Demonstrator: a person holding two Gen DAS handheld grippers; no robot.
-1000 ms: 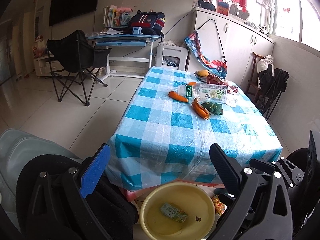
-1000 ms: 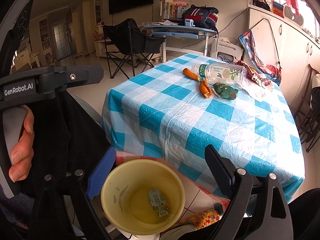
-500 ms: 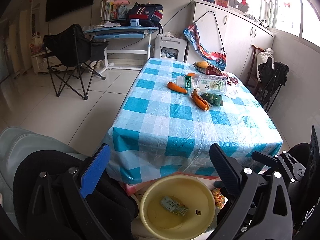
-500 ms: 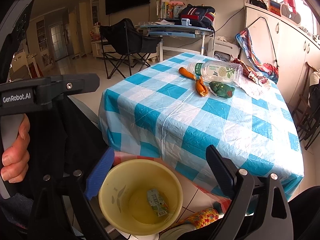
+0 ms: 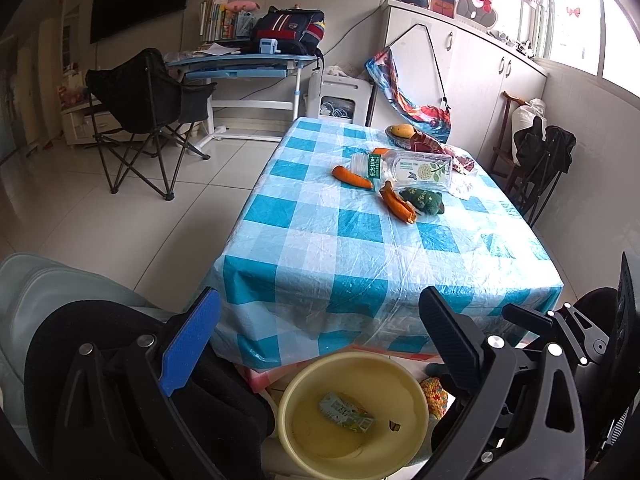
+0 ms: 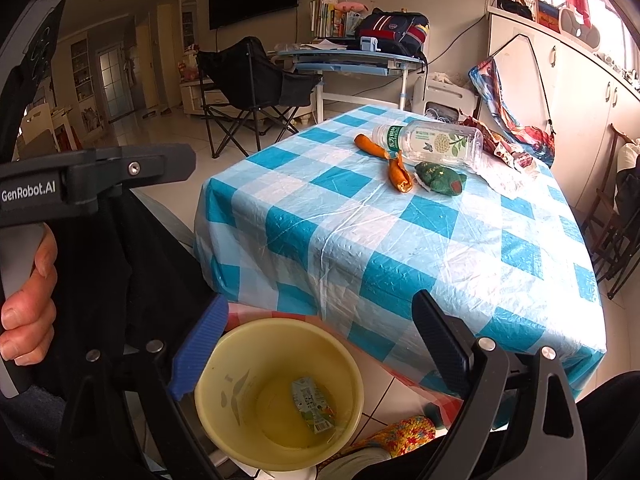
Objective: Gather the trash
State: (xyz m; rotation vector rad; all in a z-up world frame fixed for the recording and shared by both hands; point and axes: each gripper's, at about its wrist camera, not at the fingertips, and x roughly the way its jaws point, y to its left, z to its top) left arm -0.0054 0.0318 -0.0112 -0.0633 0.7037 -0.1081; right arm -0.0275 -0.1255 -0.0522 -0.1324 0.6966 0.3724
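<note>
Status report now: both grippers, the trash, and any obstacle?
Left gripper open, right gripper open, both empty. One carton in yellow bin; bottle lying on table. Nothing blocking.

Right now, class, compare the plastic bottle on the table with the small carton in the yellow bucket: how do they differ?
The plastic bottle is clear, with a green band by its neck; the small carton is opaque, printed green. The bottle lies on its side on the checked tablecloth; the carton lies at the bottom of the yellow bucket, below the table edge. The bottle is rounded, the carton boxy and flattened. Both are drink containers, and neither is gripped.
</note>
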